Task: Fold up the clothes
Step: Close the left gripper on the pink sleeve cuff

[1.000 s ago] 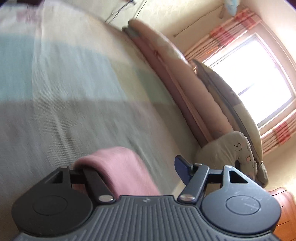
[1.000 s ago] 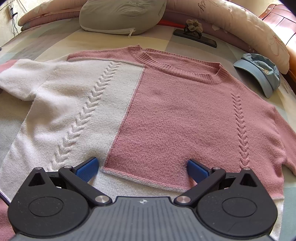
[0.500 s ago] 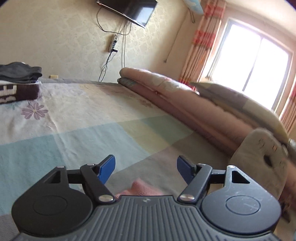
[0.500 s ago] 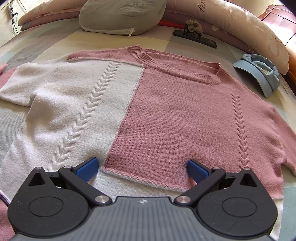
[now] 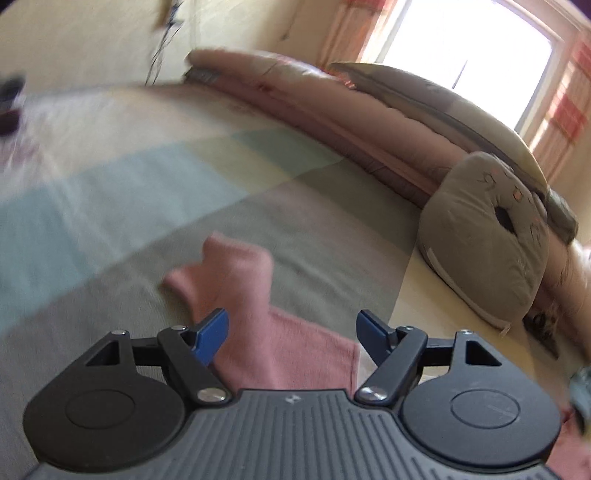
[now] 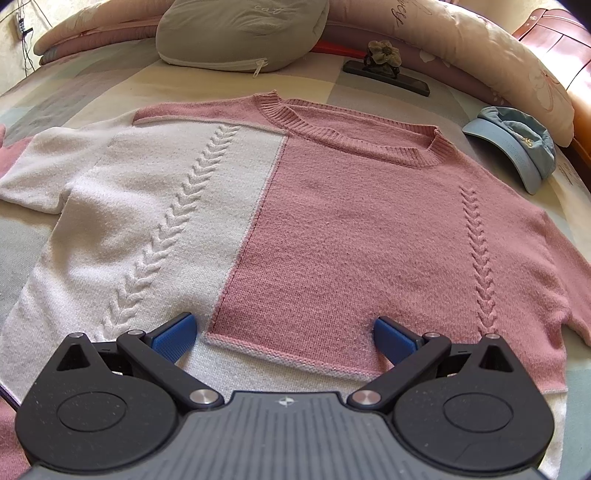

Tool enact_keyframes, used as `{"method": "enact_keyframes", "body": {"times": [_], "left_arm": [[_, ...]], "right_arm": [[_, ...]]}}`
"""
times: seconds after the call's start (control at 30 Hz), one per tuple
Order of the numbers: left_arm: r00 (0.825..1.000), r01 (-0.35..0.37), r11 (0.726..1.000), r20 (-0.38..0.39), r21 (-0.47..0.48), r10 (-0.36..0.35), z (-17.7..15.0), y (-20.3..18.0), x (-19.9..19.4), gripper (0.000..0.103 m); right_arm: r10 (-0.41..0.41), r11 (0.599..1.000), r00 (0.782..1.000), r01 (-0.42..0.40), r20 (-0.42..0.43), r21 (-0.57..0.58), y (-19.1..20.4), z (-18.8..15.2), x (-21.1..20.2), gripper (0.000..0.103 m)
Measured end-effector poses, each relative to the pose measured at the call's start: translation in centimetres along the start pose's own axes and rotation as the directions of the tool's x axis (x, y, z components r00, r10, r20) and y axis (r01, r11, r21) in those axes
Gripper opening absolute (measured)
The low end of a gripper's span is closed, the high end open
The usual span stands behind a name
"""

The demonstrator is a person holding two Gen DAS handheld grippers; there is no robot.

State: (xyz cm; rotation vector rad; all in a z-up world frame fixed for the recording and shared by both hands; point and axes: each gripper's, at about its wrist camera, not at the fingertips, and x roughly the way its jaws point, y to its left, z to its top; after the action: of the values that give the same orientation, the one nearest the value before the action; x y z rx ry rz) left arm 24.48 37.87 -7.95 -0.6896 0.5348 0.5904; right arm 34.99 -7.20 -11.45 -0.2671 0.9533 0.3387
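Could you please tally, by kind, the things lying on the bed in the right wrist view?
Sweater: 1
Cap: 1
Grey pillow: 1
Flower ornament on a dark base: 1
Long pink floral bolster: 1
Total: 5

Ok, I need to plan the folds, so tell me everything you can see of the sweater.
The sweater is a soft knit, lying flat and face up on the patchwork bedspread. One half is white, the other pink, with a ribbed pink round neckline and a raised leaf-like braid down each half. A white band edges the hem. The white sleeve spreads sideways and ends in a pink cuff, crumpled on the bedspread. Nothing grips it: both hand-held grippers hover open above it.
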Motion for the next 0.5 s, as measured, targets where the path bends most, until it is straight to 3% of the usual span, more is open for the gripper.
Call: {"method": "enact_keyframes", "body": {"times": [0.1, 0.17, 0.23, 0.5], "left_arm": [[0.996, 0.013, 0.99, -0.089, -0.137, -0.026, -0.9, 2.9, 1.4, 0.079], [0.994, 0.068, 0.976, -0.072, -0.208, -0.085, -1.3, 4.3, 2.0, 0.083], [0.987, 0.131, 0.964, -0.062, -0.232, -0.149, -0.7, 5.0, 2.9, 0.092], [0.969, 0.234, 0.929, -0.003, -0.286, -0.246, 2.4, 7.0, 7.0, 0.093]], "right_arm": [[-0.003, 1.0, 1.0, 0.003, 0.002, 0.004, 0.1, 0.0, 0.0, 0.103], [-0.003, 1.0, 1.0, 0.003, 0.004, 0.004, 0.1, -0.1, 0.0, 0.103], [-0.001, 1.0, 1.0, 0.001, 0.007, 0.002, 0.1, -0.1, 0.0, 0.103], [-0.01, 1.0, 1.0, 0.01, 0.002, 0.008, 0.3, 0.1, 0.2, 0.103]]}}
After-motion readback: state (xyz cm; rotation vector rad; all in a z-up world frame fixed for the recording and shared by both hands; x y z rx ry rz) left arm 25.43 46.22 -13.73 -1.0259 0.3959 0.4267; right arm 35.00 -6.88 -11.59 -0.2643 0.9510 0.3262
